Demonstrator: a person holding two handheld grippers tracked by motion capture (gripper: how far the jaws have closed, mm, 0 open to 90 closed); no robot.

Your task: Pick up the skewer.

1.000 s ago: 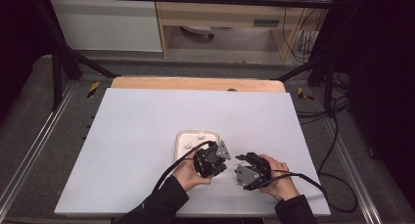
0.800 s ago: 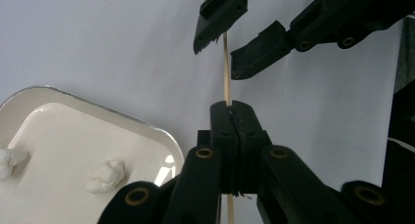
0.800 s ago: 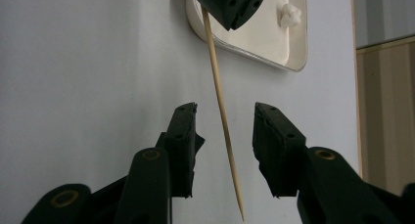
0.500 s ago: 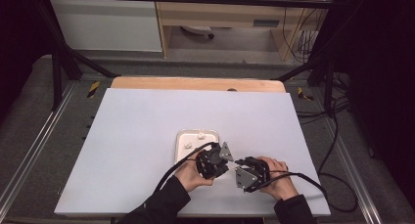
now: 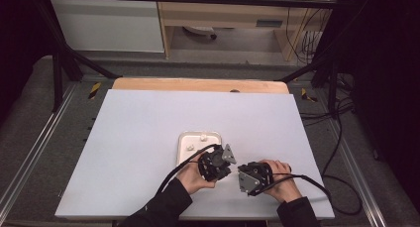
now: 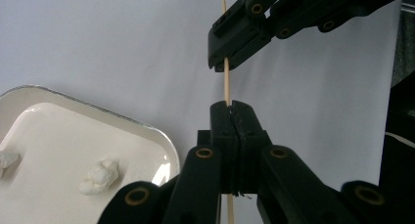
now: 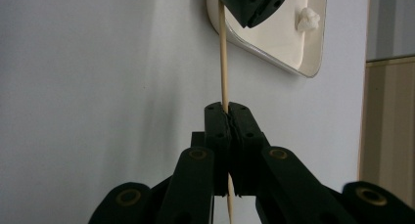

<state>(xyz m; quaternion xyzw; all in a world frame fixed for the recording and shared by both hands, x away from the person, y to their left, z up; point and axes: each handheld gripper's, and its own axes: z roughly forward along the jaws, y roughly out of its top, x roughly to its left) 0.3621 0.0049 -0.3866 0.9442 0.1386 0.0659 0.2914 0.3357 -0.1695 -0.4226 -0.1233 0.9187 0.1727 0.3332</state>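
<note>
A thin wooden skewer (image 6: 226, 82) runs between my two grippers above the white table. My left gripper (image 6: 233, 109) is shut on one part of it. My right gripper (image 7: 227, 111) has just been closing and now pinches the skewer (image 7: 223, 57) too. In the left gripper view the right gripper's jaws (image 6: 226, 62) grip the stick farther along, with its pointed tip past them. From above, both grippers meet tip to tip, left gripper (image 5: 225, 163) and right gripper (image 5: 240, 173), near the table's front edge.
A white tray (image 5: 184, 138) with a metallic rim lies just beyond the left gripper, holding two small white lumps (image 5: 202, 136) (image 5: 190, 147). The white table top (image 5: 148, 138) spreads out to the left and back. Cables trail off to the right.
</note>
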